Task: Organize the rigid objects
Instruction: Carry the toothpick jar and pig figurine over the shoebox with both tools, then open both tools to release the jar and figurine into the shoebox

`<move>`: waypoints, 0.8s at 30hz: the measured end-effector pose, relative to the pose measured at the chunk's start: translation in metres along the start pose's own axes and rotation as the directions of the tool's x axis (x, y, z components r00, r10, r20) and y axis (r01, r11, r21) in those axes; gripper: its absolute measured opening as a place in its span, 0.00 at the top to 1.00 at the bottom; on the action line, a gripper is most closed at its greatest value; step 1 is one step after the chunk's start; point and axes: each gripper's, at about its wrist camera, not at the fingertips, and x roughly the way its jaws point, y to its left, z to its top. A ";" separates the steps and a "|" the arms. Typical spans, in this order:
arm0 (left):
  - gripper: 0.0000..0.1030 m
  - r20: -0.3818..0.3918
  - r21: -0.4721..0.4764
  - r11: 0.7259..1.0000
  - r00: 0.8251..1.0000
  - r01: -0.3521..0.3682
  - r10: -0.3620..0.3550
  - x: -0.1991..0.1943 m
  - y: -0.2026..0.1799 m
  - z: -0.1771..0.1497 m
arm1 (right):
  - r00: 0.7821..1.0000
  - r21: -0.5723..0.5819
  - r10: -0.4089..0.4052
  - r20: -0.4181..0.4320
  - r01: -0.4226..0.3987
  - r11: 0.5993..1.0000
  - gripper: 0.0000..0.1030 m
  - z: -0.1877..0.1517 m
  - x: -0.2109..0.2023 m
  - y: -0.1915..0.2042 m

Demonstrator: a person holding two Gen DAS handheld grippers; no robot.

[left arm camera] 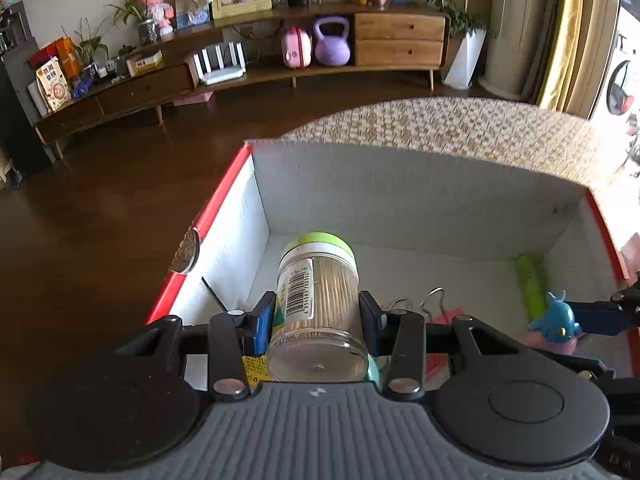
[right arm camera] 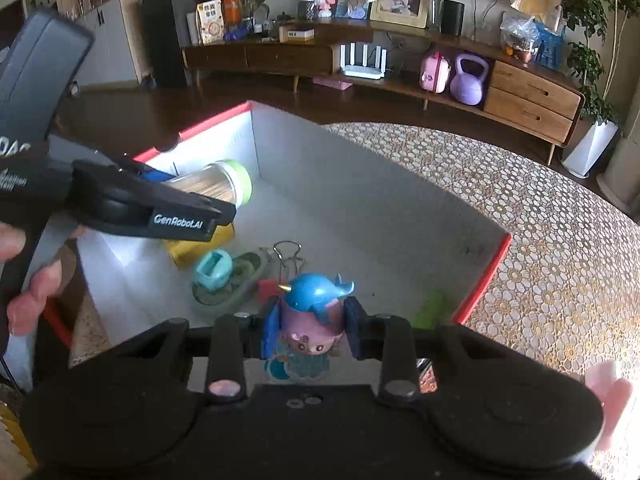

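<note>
Clamped between the two blue pads of the left gripper, one clear toothpick jar with a green lid lies on its side above the open box, lid pointing toward the far wall. One white box with red edges sits on one table covered in a patterned cloth, and both tools hang over it. The right gripper has its jaws closed on one small toy figure, pink-bodied with a blue whale-shaped cap, held upright over the box's near end. Inside, on the box floor, lie one yellow tin, one teal sharpener-like piece resting on one round dish, one wire binder clip beside something red, and one green tube along the right wall. A person's fingers wrap the left tool's handle at the frame's left edge. Behind, one long wooden sideboard carries one purple kettlebell and one pink case.
</note>
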 end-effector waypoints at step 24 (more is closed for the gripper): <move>0.58 -0.168 0.034 0.999 0.986 0.017 -0.011 0.026 -0.001 0.006 | 1.000 -0.016 -0.013 -0.014 0.013 1.000 0.56 -0.001 0.009 0.006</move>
